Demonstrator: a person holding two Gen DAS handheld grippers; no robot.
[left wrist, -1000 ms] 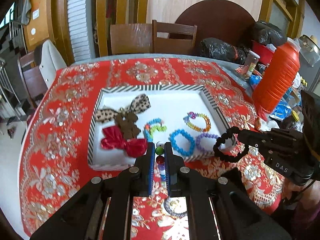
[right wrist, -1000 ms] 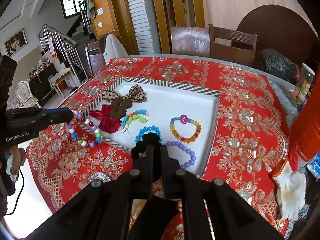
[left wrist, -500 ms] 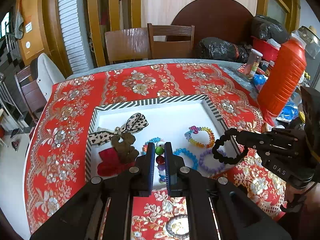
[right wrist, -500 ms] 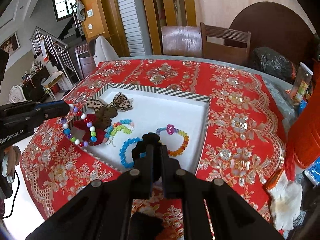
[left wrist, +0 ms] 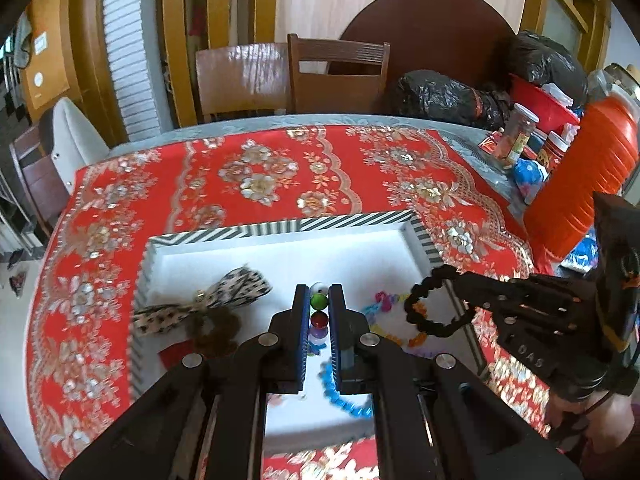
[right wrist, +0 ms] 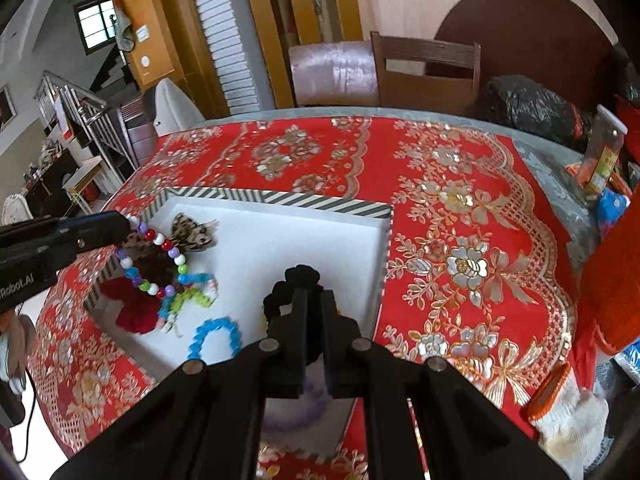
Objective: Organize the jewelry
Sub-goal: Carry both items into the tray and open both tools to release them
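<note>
Both loads hang over the white tray: my left gripper clamps the multicolored bead bracelet, my right gripper clamps the black bracelet; open floor lies ahead.

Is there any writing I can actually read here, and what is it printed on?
"DAS": on the black body of the right tool.
"Robot.AI", its start cut off by the picture's edge: on the body of the left tool.
The jar label and the wall notices are too small or blurred to read.
</note>
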